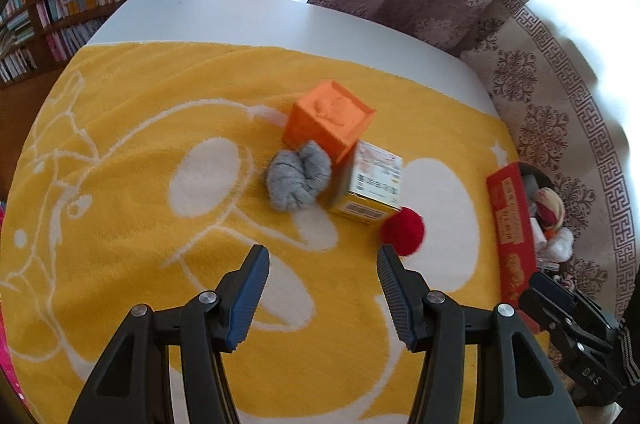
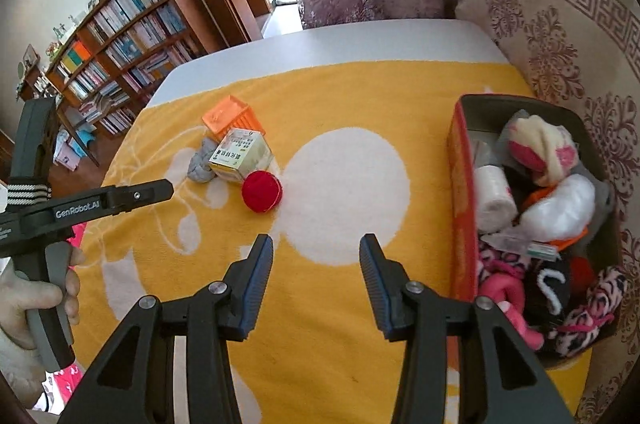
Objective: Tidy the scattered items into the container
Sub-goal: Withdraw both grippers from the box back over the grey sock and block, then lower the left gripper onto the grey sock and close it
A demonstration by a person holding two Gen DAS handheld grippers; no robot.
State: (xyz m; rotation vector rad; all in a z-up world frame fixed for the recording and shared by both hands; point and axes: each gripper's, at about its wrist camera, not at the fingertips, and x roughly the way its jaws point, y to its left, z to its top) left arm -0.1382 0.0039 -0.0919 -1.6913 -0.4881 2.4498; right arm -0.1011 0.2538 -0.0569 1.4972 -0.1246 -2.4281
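left wrist: above blanket [image 1: 120,184], facing forward | right wrist: likewise | shared: red ball [image 1: 402,231] [image 2: 262,191]

- Lying clustered mid-towel [image 2: 360,96]: cube [image 2: 234,120] behind, sock bundle [image 2: 203,160] left, carton [image 2: 240,154] touching both, ball [image 2: 262,191] in front, just beside the carton.
- Sitting at the towel's right edge, well apart: box [image 2: 462,184], holding piled soft items.

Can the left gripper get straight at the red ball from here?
Probably yes: the left gripper is open and empty, and the red ball lies just beyond its right fingertip, with bare towel between and only the medicine box close behind.
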